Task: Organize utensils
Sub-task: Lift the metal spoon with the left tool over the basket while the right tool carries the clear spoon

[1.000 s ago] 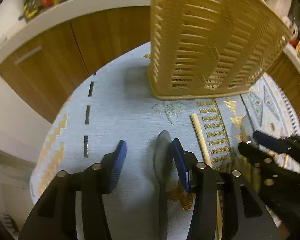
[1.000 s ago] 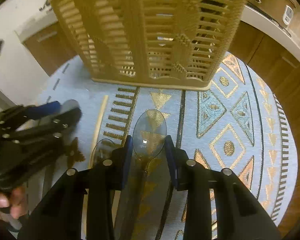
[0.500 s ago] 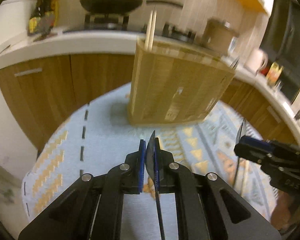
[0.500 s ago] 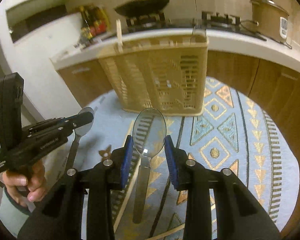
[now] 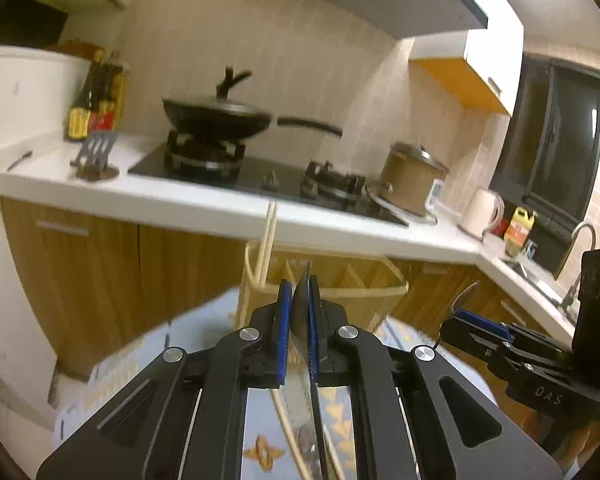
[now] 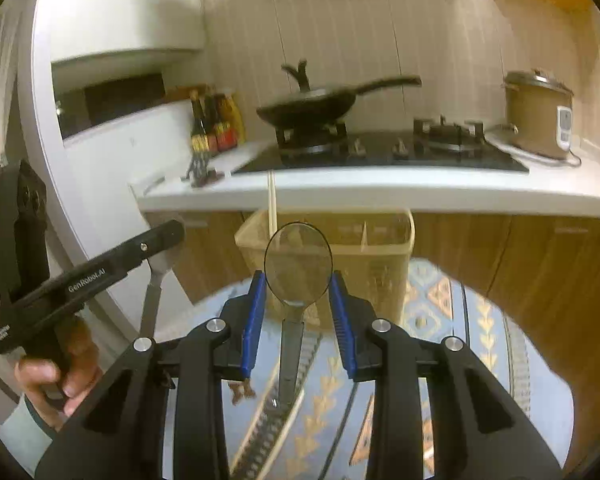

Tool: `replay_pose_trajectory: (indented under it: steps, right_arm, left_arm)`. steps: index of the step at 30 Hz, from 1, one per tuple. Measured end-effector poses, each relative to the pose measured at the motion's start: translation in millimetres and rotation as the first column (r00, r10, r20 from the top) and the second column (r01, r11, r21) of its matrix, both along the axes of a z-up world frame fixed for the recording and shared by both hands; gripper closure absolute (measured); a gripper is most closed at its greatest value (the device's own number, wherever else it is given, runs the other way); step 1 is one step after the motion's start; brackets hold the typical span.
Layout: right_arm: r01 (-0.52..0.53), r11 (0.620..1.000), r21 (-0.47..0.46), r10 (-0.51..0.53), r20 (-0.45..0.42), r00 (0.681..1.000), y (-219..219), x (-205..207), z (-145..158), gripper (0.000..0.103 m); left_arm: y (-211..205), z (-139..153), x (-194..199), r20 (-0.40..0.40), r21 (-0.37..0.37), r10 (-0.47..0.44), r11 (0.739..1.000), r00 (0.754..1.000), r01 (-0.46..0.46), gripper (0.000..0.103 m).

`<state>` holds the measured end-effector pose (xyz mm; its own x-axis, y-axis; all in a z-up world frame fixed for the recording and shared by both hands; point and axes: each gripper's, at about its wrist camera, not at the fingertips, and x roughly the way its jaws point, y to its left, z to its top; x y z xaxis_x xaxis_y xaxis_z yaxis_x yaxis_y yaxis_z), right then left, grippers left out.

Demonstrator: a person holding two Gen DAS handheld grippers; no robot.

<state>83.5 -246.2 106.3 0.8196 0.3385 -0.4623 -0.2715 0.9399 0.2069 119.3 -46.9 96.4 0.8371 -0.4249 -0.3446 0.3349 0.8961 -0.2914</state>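
My left gripper (image 5: 298,312) is shut on a grey spoon (image 5: 302,304), held edge-on with its handle hanging down; it also shows in the right wrist view (image 6: 156,276). My right gripper (image 6: 298,284) is shut on a clear spoon (image 6: 298,264) by the bowl's edges, handle hanging down. Both are raised above the patterned rug (image 6: 432,312). The tan slatted utensil basket (image 6: 380,256) stands ahead on the rug, with chopsticks (image 6: 272,200) upright in its left compartment. The basket also shows in the left wrist view (image 5: 352,284).
A loose chopstick (image 6: 276,424) lies on the rug below. Wooden cabinets (image 5: 100,276) and a white counter (image 6: 380,188) with a stove, pan (image 6: 312,108), bottles and a cooker stand behind the basket. The right gripper (image 5: 472,320) is at the left view's right edge.
Both grippers have lifted their spoons off the rug and risen, tilting up toward the counter. The left gripper closed on the grey spoon one second ago.
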Motion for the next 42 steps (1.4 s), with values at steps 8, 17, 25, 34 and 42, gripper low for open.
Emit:
replay_pose_trajectory:
  steps: [8,17,25,34,42]
  right_arm:
    - [0.002,1.000,0.024,-0.005,0.103,0.995,-2.0,27.6,53.4,0.074]
    - [0.130,0.991,-0.023,-0.124,0.170,0.978,-5.0,76.4,79.7,0.074]
    - [0.179,0.983,-0.036,-0.172,0.147,0.974,-5.4,115.8,49.1,0.074]
    - [0.190,0.980,-0.059,-0.184,0.090,0.979,-4.1,138.6,9.7,0.074]
    - [0.158,0.985,-0.070,-0.157,0.024,0.987,-0.6,134.7,-4.1,0.073]
  left_arm:
    - [-9.9,55.5,29.3,0.146,-0.035,0.058,0.998,0.988,-0.053,0.097]
    - [-32.4,63.8,75.3,0.268,-0.022,0.214,0.976,0.939,-0.216,0.097]
    - [-35.0,33.1,108.0,0.265,-0.047,0.337,0.941,0.904,-0.336,0.097]
    - [-37.7,9.8,114.6,0.265,-0.020,0.343,0.936,0.901,-0.351,0.097]
    - [-26.2,0.1,110.0,0.176,-0.018,0.239,0.971,0.955,-0.240,0.089]
